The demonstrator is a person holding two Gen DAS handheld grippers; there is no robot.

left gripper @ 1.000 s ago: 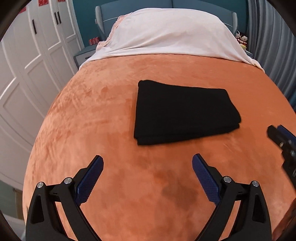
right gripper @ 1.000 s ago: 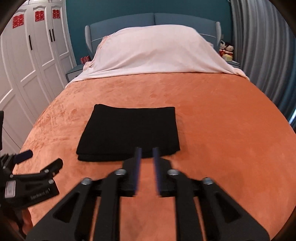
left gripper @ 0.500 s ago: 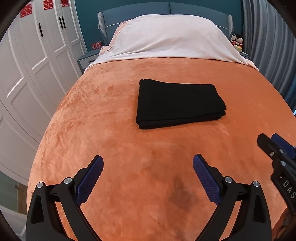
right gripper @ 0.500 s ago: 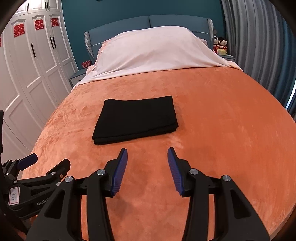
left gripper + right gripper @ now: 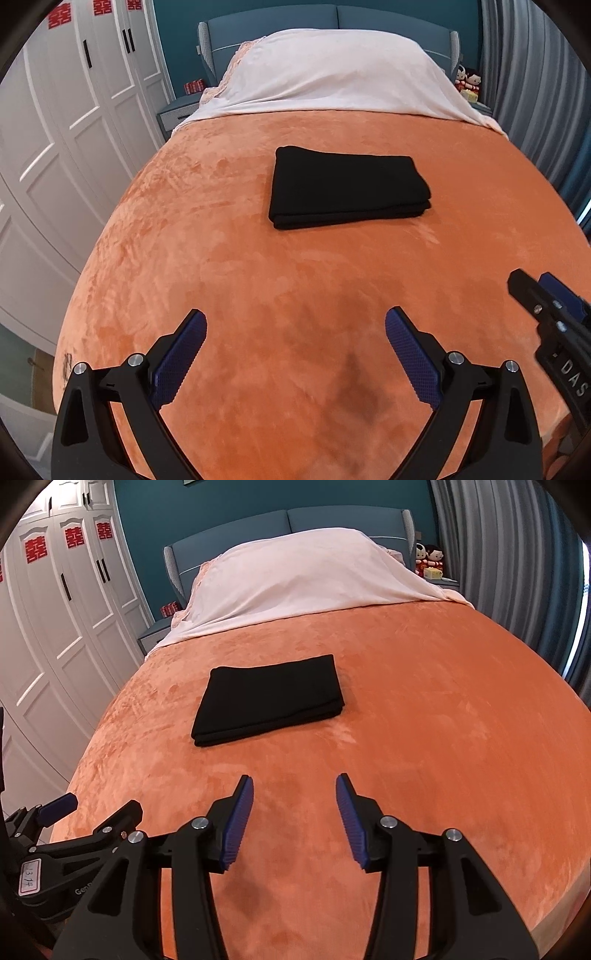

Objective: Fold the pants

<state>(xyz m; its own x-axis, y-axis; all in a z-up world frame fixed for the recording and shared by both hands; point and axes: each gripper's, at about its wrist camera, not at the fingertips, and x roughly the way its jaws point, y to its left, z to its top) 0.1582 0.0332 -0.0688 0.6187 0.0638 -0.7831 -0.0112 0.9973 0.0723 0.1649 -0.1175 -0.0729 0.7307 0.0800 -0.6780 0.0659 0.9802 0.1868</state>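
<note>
The right gripper (image 5: 554, 295) is cut off by the left wrist view's right edge; the pillows lie hidden under a pale sheet (image 5: 295, 576)

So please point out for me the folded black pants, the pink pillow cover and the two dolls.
folded black pants (image 5: 347, 188): left wrist view, middle of the top layer.
pink pillow cover (image 5: 306, 572): right wrist view, middle of the draped cloth.
two dolls (image 5: 428, 555): right wrist view, between the two heads, beside the headboard.

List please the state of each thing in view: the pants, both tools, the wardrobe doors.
Black pants: folded flat on the orange blanket, untouched.
Left tool: open, empty.
Right tool: jaws opening, nothing between them.
Wardrobe doors: closed.
</note>
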